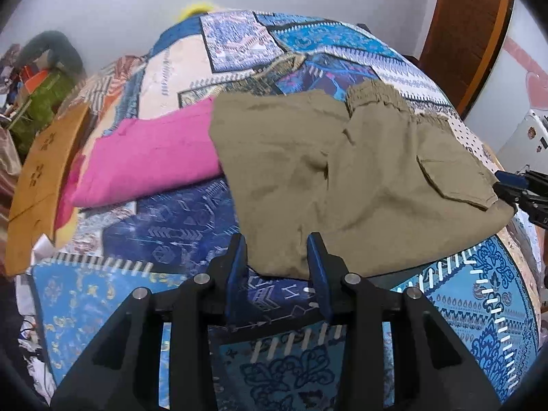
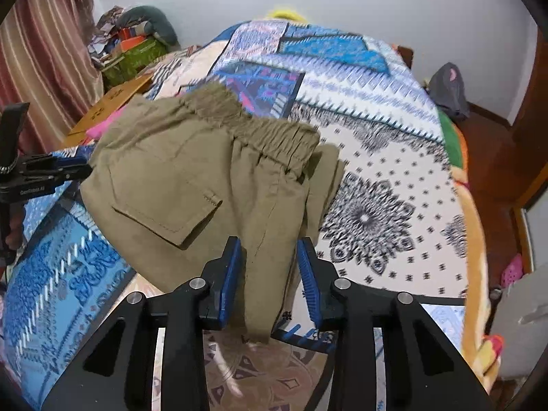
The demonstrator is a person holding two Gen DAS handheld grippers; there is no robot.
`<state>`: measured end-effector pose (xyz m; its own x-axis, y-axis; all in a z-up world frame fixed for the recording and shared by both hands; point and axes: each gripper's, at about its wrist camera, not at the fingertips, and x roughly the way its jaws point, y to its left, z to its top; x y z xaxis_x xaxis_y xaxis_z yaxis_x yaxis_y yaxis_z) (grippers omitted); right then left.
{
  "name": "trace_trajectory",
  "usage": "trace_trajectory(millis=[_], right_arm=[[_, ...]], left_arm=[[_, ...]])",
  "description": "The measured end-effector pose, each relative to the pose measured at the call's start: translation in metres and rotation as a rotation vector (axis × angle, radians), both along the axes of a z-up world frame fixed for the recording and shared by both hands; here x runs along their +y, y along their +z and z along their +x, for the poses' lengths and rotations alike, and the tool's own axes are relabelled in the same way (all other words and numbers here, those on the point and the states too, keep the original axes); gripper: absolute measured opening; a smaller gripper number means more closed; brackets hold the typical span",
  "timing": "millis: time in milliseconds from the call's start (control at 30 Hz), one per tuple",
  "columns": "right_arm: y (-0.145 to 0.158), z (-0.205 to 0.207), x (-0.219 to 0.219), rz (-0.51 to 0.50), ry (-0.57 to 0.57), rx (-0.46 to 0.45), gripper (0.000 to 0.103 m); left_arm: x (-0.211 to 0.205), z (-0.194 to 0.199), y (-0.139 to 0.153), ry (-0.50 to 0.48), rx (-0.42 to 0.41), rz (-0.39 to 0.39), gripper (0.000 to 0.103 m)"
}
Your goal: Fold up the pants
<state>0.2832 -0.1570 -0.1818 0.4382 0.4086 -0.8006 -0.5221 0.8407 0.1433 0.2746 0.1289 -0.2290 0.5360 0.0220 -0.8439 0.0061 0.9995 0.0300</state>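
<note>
Olive-khaki cargo pants (image 1: 342,178) lie folded on a patchwork bed cover, elastic waistband (image 1: 383,99) at the far side. My left gripper (image 1: 277,253) is open, its blue pads either side of the near left edge of the pants. In the right wrist view the pants (image 2: 191,178) show a flap pocket (image 2: 171,212) and the waistband (image 2: 270,133). My right gripper (image 2: 269,257) is open, with the near fabric edge hanging loose between its pads. The right gripper also shows in the left wrist view (image 1: 517,188) at the pants' right edge.
A folded pink garment (image 1: 147,157) lies left of the pants. A tan cardboard sheet (image 1: 41,178) sits at the bed's left edge. The bed cover (image 2: 376,188) extends far and right. Clutter and a curtain (image 2: 44,58) stand at left; a wooden door (image 1: 469,30) at right.
</note>
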Motion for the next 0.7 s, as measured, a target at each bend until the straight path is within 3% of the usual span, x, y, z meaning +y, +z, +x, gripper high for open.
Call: trace_trajectory(millis=[167,300,367,700], right_arm=[[0.023,0.002,-0.005,0.017,-0.037,-0.075,0.047],[0.033,0.010,-0.007,0.036,-0.081,-0.126,0.059],[0.030,0.018,-0.006,0.049,-0.092,-0.108,0.060],[-0.016,0.053,0.008,0.035,-0.098,0.033,0.060]], left_arm=[[0.008,0.005,0.016,0.031,-0.055,0.040,0.053],[0.024,0.023,0.020,0.070,-0.069,-0.021,0.062],[0.030,0.032,0.018,0.074,-0.067,-0.044,0.066],[0.042,0.081,-0.020,0.061,0.051,-0.162,0.065]])
